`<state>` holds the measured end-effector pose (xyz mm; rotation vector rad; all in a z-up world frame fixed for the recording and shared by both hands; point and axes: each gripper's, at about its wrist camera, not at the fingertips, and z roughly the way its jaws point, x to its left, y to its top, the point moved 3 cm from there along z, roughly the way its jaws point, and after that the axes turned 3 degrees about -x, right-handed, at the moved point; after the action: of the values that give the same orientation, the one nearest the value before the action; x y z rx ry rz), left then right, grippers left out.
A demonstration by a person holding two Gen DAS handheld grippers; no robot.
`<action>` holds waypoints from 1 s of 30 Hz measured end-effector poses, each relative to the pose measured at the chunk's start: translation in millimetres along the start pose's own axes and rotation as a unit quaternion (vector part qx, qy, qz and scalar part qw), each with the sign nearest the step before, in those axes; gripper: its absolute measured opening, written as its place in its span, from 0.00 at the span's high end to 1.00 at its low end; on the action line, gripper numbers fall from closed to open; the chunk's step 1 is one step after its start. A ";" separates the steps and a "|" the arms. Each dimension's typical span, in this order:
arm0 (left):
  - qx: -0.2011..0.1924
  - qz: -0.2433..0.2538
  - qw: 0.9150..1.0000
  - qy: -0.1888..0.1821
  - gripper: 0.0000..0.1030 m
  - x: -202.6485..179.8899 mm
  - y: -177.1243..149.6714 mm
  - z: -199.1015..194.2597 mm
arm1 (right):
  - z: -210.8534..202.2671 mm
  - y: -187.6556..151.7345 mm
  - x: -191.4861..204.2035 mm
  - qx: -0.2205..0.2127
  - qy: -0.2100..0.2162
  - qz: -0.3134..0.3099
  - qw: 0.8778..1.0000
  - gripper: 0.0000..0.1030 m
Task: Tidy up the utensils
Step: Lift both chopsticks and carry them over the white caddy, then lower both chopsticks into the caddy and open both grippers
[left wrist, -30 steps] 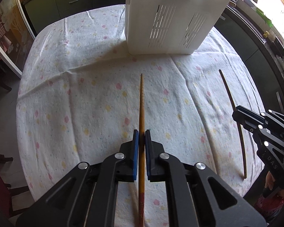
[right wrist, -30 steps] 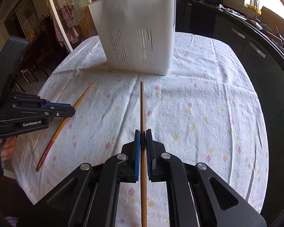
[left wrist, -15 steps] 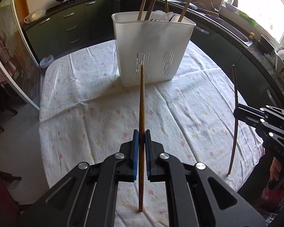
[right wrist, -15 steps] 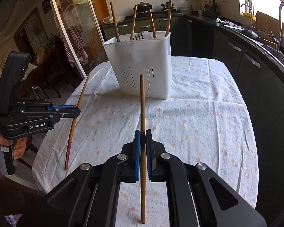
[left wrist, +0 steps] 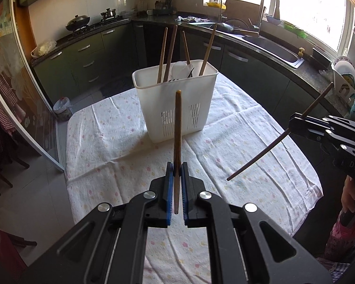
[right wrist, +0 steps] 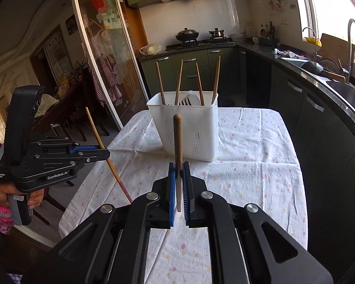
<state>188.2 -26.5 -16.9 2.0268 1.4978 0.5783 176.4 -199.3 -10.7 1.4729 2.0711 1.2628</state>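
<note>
My left gripper (left wrist: 176, 169) is shut on a wooden chopstick (left wrist: 178, 127), held above the table and pointing at the white utensil basket (left wrist: 177, 108). My right gripper (right wrist: 179, 168) is shut on a darker chopstick (right wrist: 178, 139), also raised and aimed at the basket (right wrist: 191, 132). Each gripper shows in the other's view: the right one (left wrist: 293, 122) with its stick (left wrist: 272, 144), the left one (right wrist: 106, 152) with its red-tipped stick (right wrist: 99, 139). The basket holds several upright chopsticks (left wrist: 163, 52) and other utensils.
The basket stands on a round table with a spotted white cloth (left wrist: 120, 156). Dark kitchen cabinets and a counter with a sink (left wrist: 279, 49) ring the far and right sides. A glass sliding door (right wrist: 99, 54) is on the left.
Both grippers have lifted their chopsticks off the cloth and risen well above the table, tilting up; the basket now looks farther and lower in view.
</note>
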 end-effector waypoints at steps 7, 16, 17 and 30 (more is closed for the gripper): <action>-0.034 0.001 0.999 -0.002 0.94 2.7 45.4 -29.1 | -23.2 44.5 9.5 -0.038 -0.004 -0.029 0.999 0.94; -0.132 -0.009 0.991 0.022 0.94 15.0 137.2 -71.0 | -33.2 66.3 15.9 -0.053 0.003 -0.044 0.998 0.94; -0.141 -0.013 0.990 0.026 0.94 17.3 146.5 -71.4 | -31.3 66.1 14.3 -0.051 0.003 -0.042 0.998 0.94; -0.060 -0.033 0.997 0.036 0.94 29.9 162.2 30.9 | -16.0 74.6 -13.1 -0.045 -0.001 -0.023 0.999 0.94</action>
<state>333.4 -40.3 66.2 1.8763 1.5267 0.7039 216.6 -212.0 54.2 1.3801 2.0082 1.3184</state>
